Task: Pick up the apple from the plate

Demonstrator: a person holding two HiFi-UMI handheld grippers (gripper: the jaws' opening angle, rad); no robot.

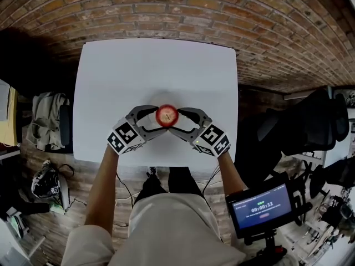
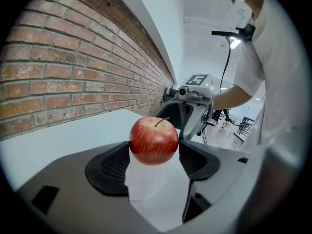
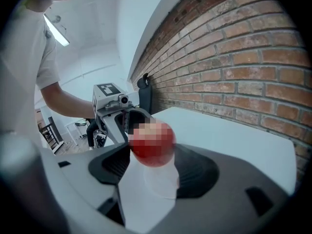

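A red apple [image 1: 166, 116] hangs a little above the white table [image 1: 155, 65], between the two grippers, which face each other. My left gripper [image 1: 158, 119] meets it from the left and my right gripper [image 1: 178, 121] from the right. In the left gripper view the apple [image 2: 154, 141] fills the gap between the dark pads [image 2: 114, 167], touching both sides, with the right gripper [image 2: 190, 111] just behind it. The right gripper view shows the same apple [image 3: 152, 144] pressed between its own pads [image 3: 195, 172]. Below it lies a faint pale round shape [image 2: 144, 179], possibly the plate.
The table stands on a brick floor [image 1: 166, 4]. A dark chair [image 1: 310, 126] and a small lit screen [image 1: 263, 206] are at the right. A bag and clothes [image 1: 47, 118] lie at the left. The person's legs [image 1: 166, 187] are at the table's near edge.
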